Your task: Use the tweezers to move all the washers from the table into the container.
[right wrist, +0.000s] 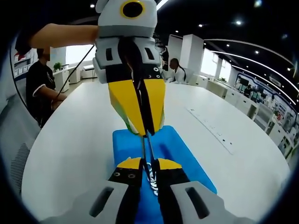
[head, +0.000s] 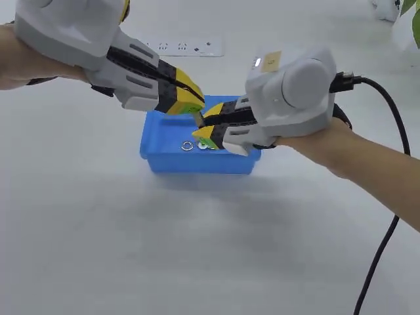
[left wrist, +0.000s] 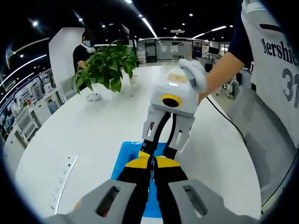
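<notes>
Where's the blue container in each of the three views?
Head view: container at picture centre.
Left gripper view: container bottom centre, beyond the left claw.
Right gripper view: container lower centre, beyond the right claw.
Shared landmark: the white power strip on the table.

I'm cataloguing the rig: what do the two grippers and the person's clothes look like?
Both the left gripper and right gripper have white-grey housings and black jaws with yellow tips. A black cable runs from the right one. The person wears a white jersey with dark lettering and a dark sleeve.
</notes>
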